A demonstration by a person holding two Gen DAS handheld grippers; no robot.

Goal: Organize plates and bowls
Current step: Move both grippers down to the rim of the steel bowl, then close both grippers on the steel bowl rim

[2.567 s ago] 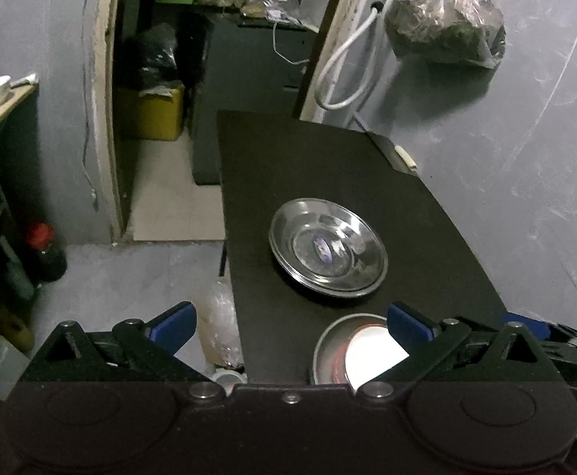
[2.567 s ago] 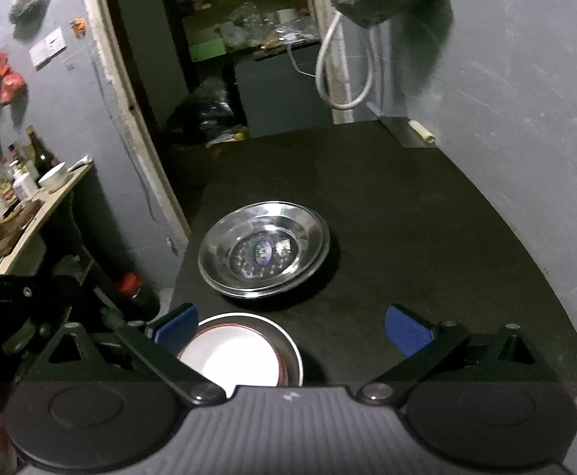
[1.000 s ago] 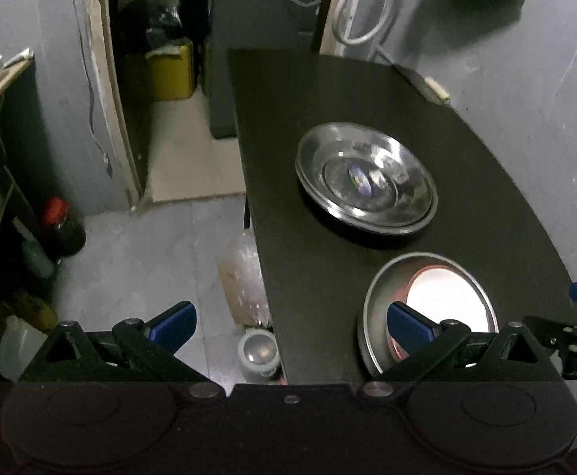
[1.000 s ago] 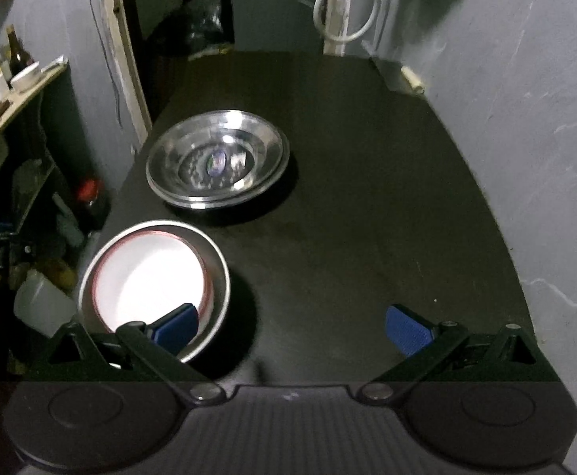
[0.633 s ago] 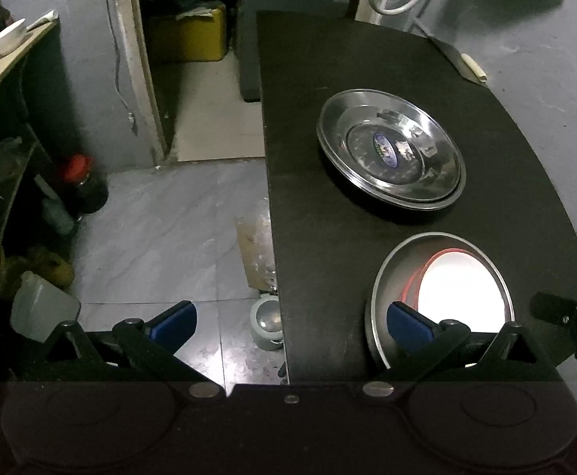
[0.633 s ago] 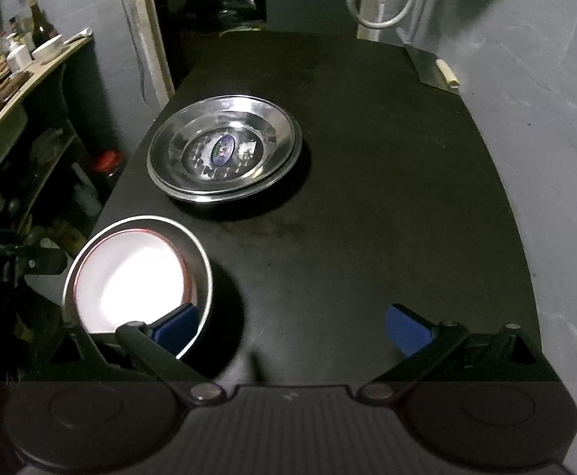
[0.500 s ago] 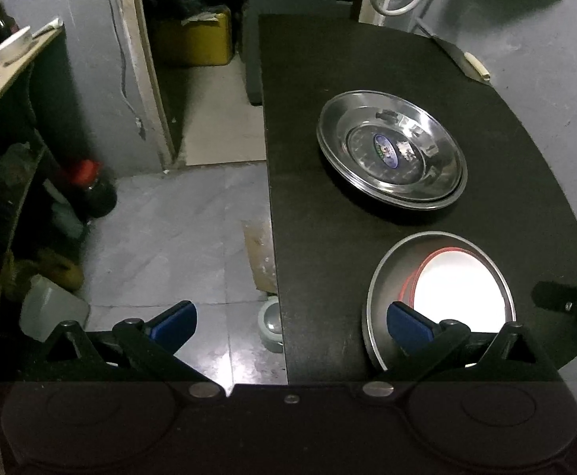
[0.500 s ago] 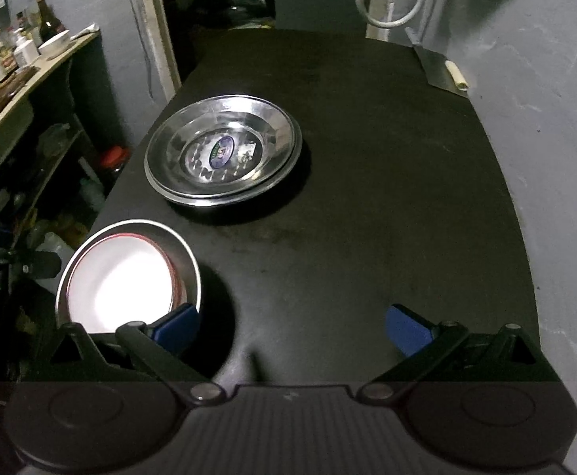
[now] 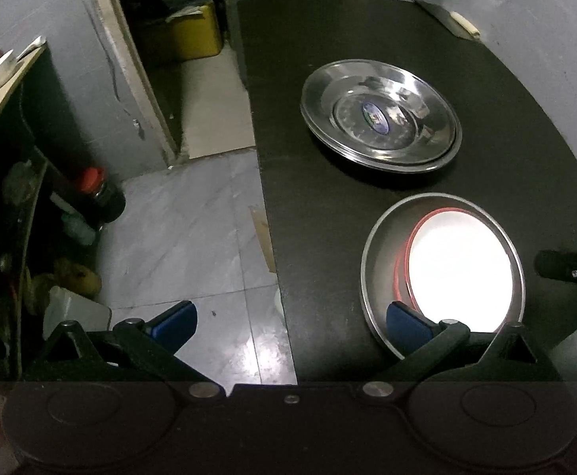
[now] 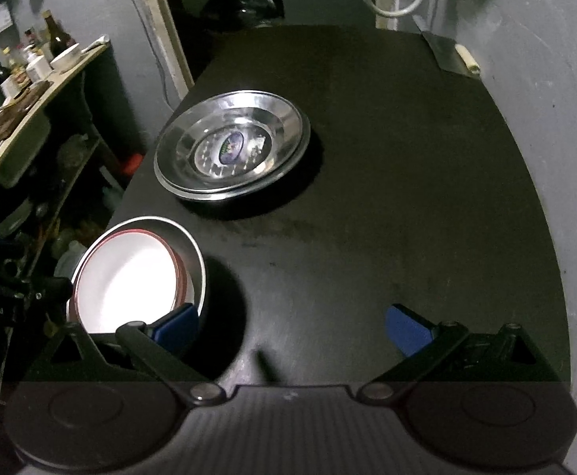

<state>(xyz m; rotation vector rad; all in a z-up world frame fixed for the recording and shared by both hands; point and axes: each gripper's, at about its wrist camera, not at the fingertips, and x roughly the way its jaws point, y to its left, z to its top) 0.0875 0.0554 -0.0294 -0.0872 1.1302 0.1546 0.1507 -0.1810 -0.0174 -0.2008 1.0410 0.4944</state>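
A stack of steel plates [image 9: 379, 118] [image 10: 233, 146] lies on the black table [image 9: 328, 206] [image 10: 407, 198]. Nearer me stands a steel bowl [image 9: 375, 269] [image 10: 197, 257] holding a white bowl with a red rim [image 9: 458, 269] [image 10: 130, 281]. My left gripper [image 9: 288, 320] is open and empty above the table's left front corner, its right finger over the steel bowl's near rim. My right gripper [image 10: 288, 326] is open and empty above the table's front, its left finger at the steel bowl's right side.
The table's left edge drops to a tiled floor [image 9: 189, 237]. A shelf with bottles and a cup [image 10: 42, 67] stands at the left. A cleaver [image 10: 450, 55] lies at the table's far right by the grey wall.
Both grippers have risen and tilted down over the table's front, so the bowls show from above. Plates and bowls have not moved. Both grippers stay open.
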